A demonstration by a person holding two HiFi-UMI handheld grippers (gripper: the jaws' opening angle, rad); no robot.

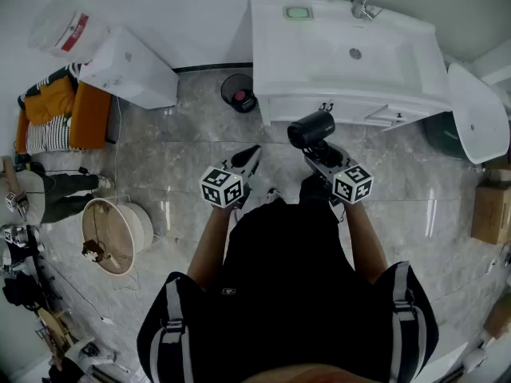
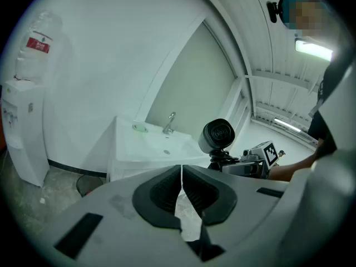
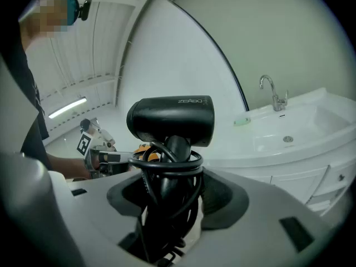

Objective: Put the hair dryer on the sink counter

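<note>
Black hair dryer (image 3: 169,120), lettering illegible

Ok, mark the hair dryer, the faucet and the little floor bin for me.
hair dryer (image 3: 172,118), right gripper view, on the side of its barrel.
faucet (image 1: 363,5), head view, on its curved spout.
floor bin (image 1: 227,84), head view, on its dark rim.

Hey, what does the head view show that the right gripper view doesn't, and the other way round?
Head view only: the small bin and the white water dispenser. Right gripper view only: the cord coiled round the dryer's handle, which is clamped in the right gripper. Both: the hair dryer, the sink counter and its faucet.
</note>
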